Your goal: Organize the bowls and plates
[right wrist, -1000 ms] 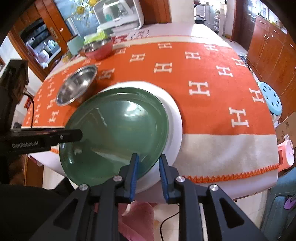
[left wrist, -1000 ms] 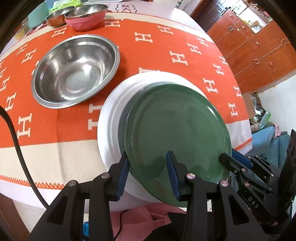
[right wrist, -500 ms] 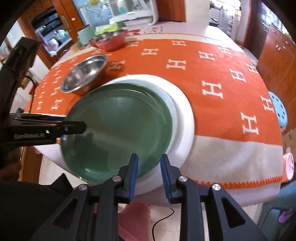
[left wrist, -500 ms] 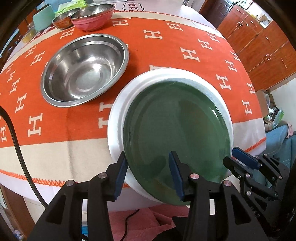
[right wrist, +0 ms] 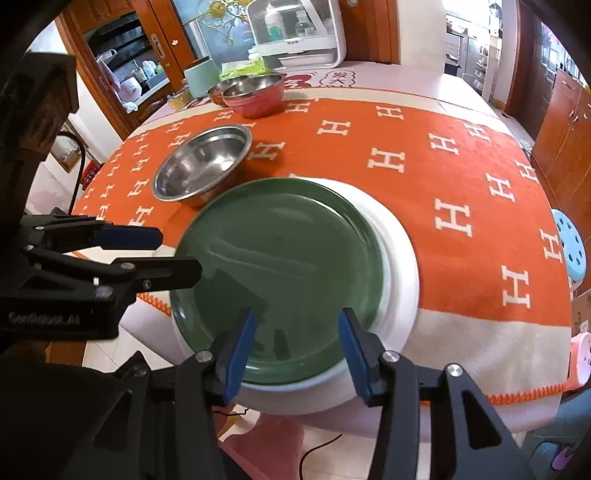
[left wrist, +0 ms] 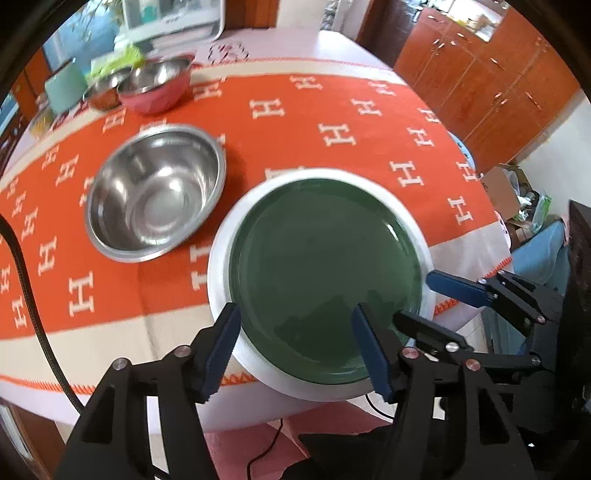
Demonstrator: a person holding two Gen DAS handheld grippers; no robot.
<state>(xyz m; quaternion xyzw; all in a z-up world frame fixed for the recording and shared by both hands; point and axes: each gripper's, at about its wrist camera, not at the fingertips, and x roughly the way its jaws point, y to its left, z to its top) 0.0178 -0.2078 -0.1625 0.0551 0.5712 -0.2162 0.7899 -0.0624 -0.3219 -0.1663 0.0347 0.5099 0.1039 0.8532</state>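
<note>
A dark green plate (left wrist: pixel 325 269) lies on a larger white plate (left wrist: pixel 218 258) at the table's near edge; both show in the right wrist view, green plate (right wrist: pixel 280 258) on white plate (right wrist: pixel 402 266). My left gripper (left wrist: pixel 295 347) is open over the green plate's near rim, holding nothing. My right gripper (right wrist: pixel 295 347) is open at the plate's near rim, empty. A large steel bowl (left wrist: pixel 155 192) stands left of the plates, also in the right wrist view (right wrist: pixel 201 164). A pink bowl (left wrist: pixel 155 88) and a small steel bowl (left wrist: pixel 101 92) sit at the back.
The round table carries an orange cloth with white H marks (left wrist: pixel 332 122). A teal container (left wrist: pixel 64 90) and a white appliance (right wrist: pixel 295 33) stand at the back. Wooden cabinets (left wrist: pixel 480 74) line the right. A blue stool (right wrist: pixel 570 243) stands beside the table.
Both grippers have opened wide and let go of the green plate, which now lies flat and more centred on the white plate. Both grippers have pulled back a little.
</note>
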